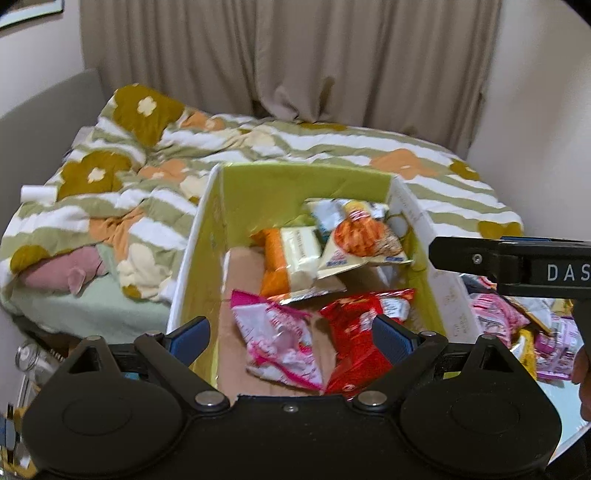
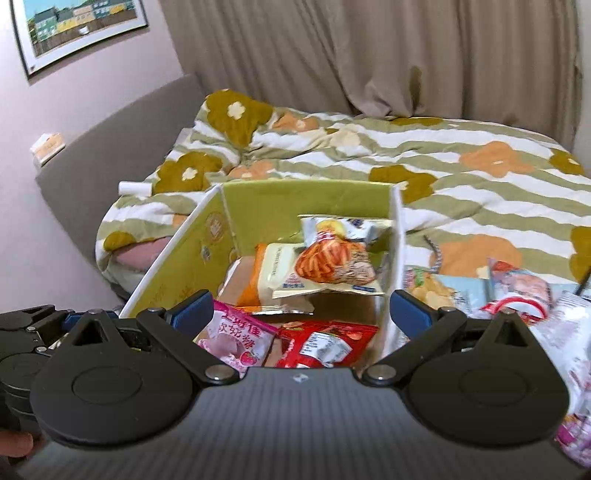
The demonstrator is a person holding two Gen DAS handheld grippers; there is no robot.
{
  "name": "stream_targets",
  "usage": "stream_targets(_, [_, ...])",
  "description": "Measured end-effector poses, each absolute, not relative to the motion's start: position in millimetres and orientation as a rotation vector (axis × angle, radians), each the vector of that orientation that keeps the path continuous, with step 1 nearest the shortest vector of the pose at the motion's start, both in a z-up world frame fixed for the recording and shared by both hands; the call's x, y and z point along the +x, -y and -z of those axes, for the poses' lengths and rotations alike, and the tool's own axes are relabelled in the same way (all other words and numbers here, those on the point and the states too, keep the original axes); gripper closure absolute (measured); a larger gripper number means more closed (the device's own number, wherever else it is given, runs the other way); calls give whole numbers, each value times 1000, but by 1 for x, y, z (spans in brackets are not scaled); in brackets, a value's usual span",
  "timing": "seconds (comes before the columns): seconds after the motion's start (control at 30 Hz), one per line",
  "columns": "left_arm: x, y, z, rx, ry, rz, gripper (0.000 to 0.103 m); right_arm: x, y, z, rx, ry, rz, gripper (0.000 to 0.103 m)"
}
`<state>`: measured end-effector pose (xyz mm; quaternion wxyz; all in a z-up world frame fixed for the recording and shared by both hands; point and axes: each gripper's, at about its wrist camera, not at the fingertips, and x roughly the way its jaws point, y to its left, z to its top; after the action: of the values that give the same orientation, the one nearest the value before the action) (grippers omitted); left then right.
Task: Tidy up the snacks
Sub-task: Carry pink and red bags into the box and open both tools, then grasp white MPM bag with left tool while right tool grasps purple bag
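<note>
Beside the bed (image 2: 480, 177), both left tongs (image 1: 291, 338) and right tongs (image 2: 301, 308) gape wide, empty, above the box (image 2: 177, 251).

Snack packets (image 1: 354, 240): glossy foil or plastic. Box (image 1: 207, 236): cardboard, apparently matt. Quilt (image 2: 461, 177): soft cloth. Curtain (image 1: 280, 55): woven.

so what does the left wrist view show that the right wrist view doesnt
Only the left wrist view: a glass jar low at the left edge and a pink plush under the quilt.
Only the right wrist view: a framed picture on the wall and a chip bag outside the box.
Both: the green box, the red packet, the pink packet, both grippers open and empty.
</note>
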<state>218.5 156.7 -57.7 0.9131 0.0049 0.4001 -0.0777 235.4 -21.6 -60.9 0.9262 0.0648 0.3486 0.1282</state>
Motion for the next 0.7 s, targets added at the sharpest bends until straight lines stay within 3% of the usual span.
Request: stream_targets(0.7, [229,-28,24,130,-680,503,6,145,172,43,255,-645,151,0])
